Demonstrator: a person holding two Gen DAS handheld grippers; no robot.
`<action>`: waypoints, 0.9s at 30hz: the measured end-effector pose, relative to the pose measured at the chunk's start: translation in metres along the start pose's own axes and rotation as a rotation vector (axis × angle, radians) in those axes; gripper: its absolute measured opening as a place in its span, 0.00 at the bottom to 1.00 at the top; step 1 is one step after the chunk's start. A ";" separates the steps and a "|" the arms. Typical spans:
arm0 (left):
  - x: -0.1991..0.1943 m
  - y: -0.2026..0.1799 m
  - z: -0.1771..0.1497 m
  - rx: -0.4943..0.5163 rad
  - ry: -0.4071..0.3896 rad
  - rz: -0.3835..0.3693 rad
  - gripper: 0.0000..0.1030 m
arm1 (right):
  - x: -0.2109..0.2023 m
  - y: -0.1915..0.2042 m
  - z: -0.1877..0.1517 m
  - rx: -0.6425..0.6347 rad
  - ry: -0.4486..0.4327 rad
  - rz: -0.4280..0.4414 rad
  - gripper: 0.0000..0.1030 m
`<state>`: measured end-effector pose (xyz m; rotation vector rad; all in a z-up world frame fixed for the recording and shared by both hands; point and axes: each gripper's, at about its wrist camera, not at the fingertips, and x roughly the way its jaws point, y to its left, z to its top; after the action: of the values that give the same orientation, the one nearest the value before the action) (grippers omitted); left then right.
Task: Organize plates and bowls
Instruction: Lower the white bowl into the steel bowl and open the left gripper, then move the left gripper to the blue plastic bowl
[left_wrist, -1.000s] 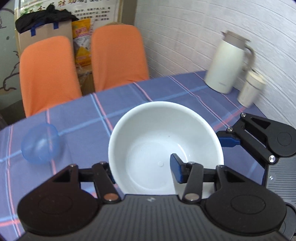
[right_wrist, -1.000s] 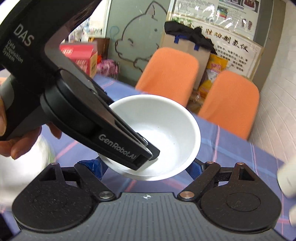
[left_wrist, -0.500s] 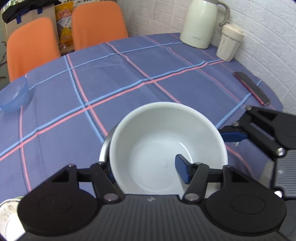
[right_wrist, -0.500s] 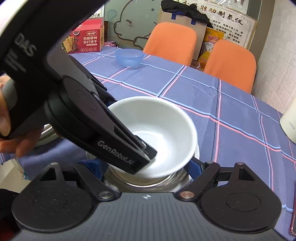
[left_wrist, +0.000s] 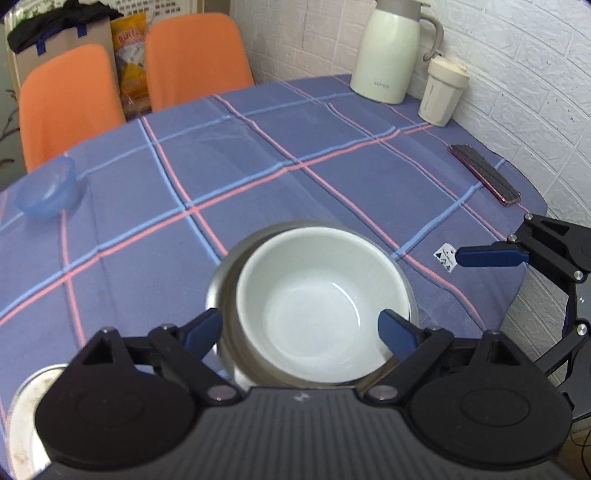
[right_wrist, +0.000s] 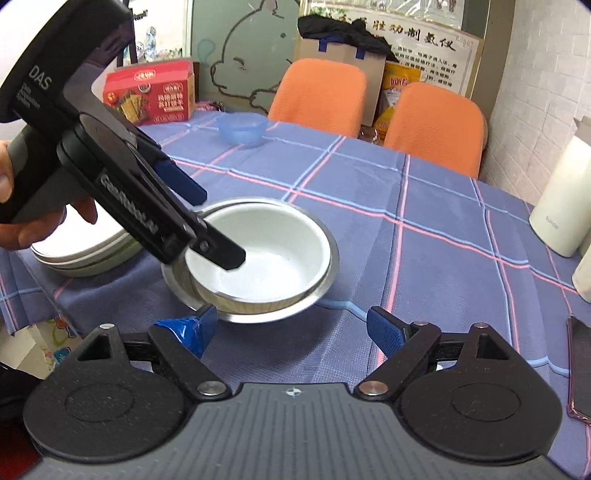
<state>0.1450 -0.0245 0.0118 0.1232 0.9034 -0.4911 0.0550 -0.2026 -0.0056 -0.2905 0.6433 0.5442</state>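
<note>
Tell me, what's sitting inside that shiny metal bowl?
A white bowl is nested inside the metal bowl, nearly filling it. The white bowl looks empty. The metal bowl's floor is covered, so anything beneath cannot be seen.

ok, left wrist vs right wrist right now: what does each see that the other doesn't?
Left wrist only: the lidded cup beside the white jug, and the whole dark phone near the wall.

Right wrist only: the stack of plates past the left tongs, the hand holding them, and the red cracker box.

Both: the white bowl nested in the steel bowl, the blue bowl, two orange chairs, the checked tablecloth. Both tongs are open.
</note>
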 end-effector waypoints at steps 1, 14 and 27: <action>-0.006 0.001 0.000 0.000 -0.019 0.006 0.90 | -0.002 0.001 0.000 0.003 -0.013 0.003 0.73; -0.029 0.034 -0.003 -0.062 -0.082 0.127 0.90 | 0.010 0.002 0.022 0.028 -0.036 -0.013 0.73; -0.037 0.098 -0.013 -0.152 -0.089 0.163 0.91 | 0.058 0.011 0.065 0.062 0.004 0.045 0.74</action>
<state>0.1615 0.0790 0.0227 0.0354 0.8327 -0.2735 0.1191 -0.1440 0.0068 -0.2191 0.6711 0.5652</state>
